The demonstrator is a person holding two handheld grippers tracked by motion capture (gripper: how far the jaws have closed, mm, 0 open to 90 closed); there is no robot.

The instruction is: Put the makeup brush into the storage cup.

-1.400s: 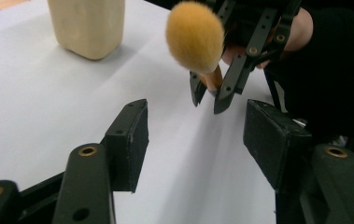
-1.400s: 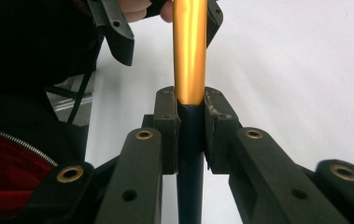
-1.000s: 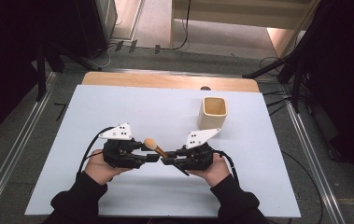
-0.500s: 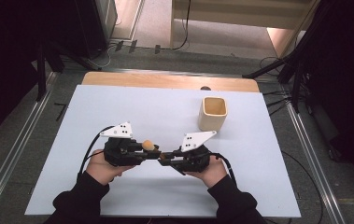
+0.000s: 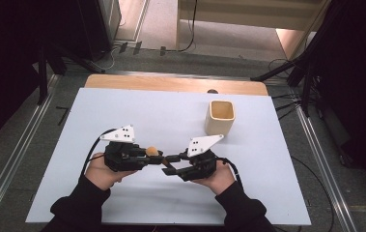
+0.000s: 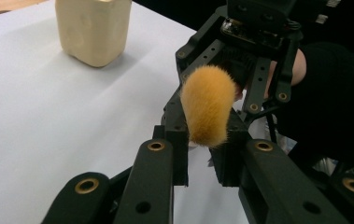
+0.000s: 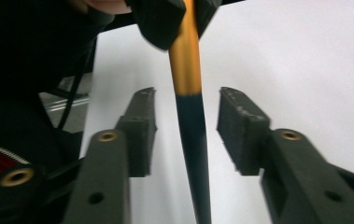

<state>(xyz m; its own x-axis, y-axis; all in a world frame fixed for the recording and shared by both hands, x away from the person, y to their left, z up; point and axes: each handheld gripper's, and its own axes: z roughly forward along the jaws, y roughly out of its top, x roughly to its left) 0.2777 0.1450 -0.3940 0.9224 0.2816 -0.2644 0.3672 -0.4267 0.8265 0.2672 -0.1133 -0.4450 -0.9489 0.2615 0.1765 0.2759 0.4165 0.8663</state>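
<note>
A brush with a fluffy orange head (image 6: 208,105), gold ferrule and dark handle (image 7: 191,135) spans the gap between my two grippers above the white table sheet (image 5: 171,121). My left gripper (image 6: 202,154) has just closed and is shut on the brush right below the head. In the high view the head (image 5: 151,151) sits at the left gripper (image 5: 146,158). My right gripper (image 7: 187,119) has just been opening. The handle runs between its jaws with a gap on both sides. In the high view the right gripper (image 5: 169,165) faces the left one.
A cream square cup (image 5: 220,117) stands upright on the sheet, beyond the right hand; it shows again at the left gripper view's top left as the cup (image 6: 93,28). A wooden table edge (image 5: 171,83) runs along the far side.
The left gripper moved in toward the right one and closed on the brush by its head. The right gripper's jaws parted from the handle. The hands stayed near the table's front.
</note>
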